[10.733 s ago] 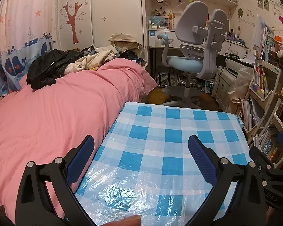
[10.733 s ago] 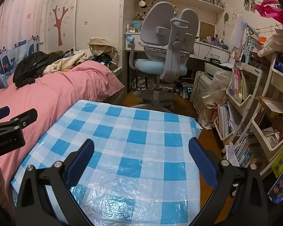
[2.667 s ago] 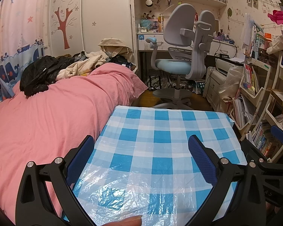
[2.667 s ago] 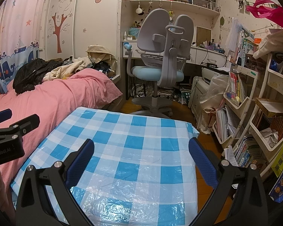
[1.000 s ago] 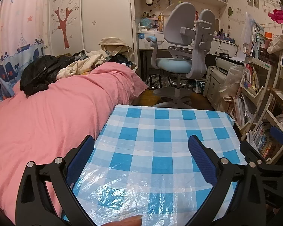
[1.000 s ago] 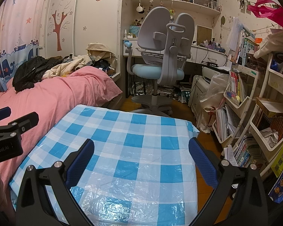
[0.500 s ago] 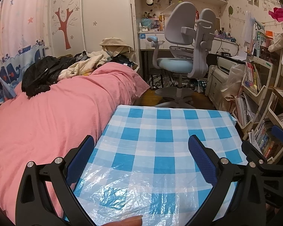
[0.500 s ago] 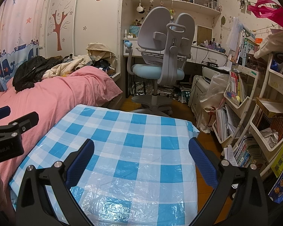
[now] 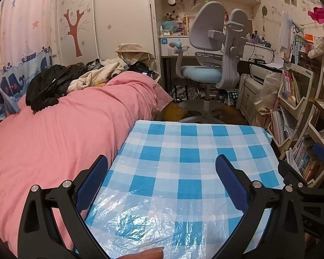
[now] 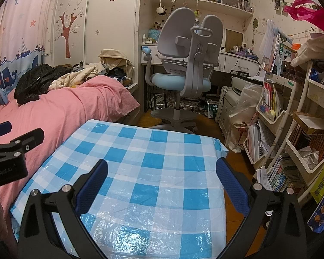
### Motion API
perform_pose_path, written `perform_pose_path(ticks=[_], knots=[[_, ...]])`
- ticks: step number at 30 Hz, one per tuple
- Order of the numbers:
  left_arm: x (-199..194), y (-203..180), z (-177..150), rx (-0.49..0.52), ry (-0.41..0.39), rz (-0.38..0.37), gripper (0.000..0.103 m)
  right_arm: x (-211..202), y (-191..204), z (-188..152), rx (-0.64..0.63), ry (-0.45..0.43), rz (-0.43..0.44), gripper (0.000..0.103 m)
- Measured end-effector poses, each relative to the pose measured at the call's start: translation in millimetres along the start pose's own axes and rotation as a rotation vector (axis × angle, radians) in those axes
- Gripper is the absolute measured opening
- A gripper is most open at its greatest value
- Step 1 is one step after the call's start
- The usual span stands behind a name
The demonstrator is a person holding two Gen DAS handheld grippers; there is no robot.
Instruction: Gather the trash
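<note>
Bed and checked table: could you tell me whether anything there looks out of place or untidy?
The checked tablecloth carries nothing. On the pink bed, a heap of clothes, including a black jacket, lies piled at the far end. Both grippers, left and right, are open.

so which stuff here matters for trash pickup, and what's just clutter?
Job:
left gripper, open
right gripper, open
checked table cover; no trash visible on it

Lying about:
pink bed cover
clothes pile
desk chair
bookshelves
</note>
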State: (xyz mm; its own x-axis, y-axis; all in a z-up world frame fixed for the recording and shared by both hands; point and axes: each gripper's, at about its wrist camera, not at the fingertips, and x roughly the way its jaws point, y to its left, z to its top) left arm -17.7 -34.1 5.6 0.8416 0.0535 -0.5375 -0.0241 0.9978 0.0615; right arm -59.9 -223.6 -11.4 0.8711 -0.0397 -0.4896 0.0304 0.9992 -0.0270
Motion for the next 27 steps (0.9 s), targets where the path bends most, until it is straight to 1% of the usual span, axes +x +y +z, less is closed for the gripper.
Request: perform_pose_path(ticks=[27], knots=[[0.5, 4.1, -0.6, 0.009, 0.003, 0.004, 0.096, 0.3, 0.5, 0.6, -0.001, 0.0, -0.001, 0.096]])
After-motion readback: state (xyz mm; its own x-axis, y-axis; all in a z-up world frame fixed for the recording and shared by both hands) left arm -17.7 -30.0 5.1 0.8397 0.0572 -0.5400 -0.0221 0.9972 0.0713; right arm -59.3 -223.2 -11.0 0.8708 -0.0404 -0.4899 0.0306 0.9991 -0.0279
